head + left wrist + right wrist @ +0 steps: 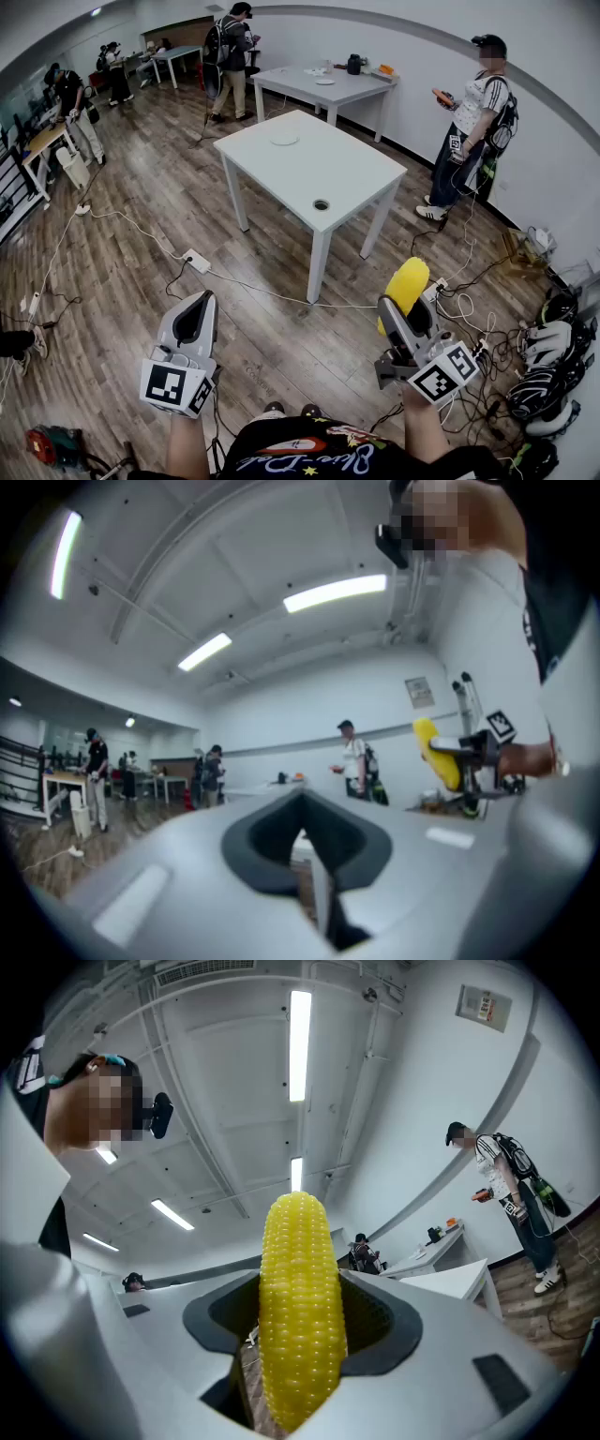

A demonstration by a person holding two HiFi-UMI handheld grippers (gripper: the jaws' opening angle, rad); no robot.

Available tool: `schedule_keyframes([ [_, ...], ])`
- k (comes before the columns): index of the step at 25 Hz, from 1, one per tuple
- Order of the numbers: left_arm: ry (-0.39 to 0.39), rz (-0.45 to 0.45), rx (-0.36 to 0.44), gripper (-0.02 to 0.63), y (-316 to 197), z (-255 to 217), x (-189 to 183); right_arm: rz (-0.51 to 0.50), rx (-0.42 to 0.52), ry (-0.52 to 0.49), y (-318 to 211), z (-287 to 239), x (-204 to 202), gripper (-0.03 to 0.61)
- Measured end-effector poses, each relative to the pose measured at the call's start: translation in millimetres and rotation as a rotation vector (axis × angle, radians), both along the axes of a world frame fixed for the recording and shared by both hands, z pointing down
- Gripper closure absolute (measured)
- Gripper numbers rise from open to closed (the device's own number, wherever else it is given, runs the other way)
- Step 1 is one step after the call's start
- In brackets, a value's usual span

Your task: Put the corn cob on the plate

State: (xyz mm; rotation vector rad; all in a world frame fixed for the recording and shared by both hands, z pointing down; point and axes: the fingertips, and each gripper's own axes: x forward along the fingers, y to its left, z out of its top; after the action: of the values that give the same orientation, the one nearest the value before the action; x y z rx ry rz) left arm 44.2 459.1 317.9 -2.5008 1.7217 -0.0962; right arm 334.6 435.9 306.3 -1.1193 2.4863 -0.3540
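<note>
Pinched between the widely spread jaws of the right gripper [401, 317], jutting past their tips: a yellow, kernel-studded corn cob [409, 284], well apart from the round white plate [284, 139] on the white table [347, 173]. Closed and empty: the left gripper [194, 319]. Probably light, stiff and a little slippery (rounded kernels), so best squeezed mid-length.

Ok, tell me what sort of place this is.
Probably an indoor lab or workshop room: plain white rectangular tables, power cables strewn over the brown wood-plank floor, and standing people wearing backpack gear.
</note>
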Motion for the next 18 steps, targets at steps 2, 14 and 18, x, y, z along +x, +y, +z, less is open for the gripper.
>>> schedule_keyframes([
  [2,0.009,-0.005,0.017,0.618,5,5,-4,-0.011,-0.003,-0.002,-1,6,-4,0.321],
  [14,0.069,-0.143,-0.019,0.618,-40,28,-80,-0.075,-0.045,0.024,-69,15,-56,0.321],
  [18,0.073,-0.137,-0.058,0.618,-84,44,-112,-0.063,-0.051,0.038,-117,16,-88,0.321],
])
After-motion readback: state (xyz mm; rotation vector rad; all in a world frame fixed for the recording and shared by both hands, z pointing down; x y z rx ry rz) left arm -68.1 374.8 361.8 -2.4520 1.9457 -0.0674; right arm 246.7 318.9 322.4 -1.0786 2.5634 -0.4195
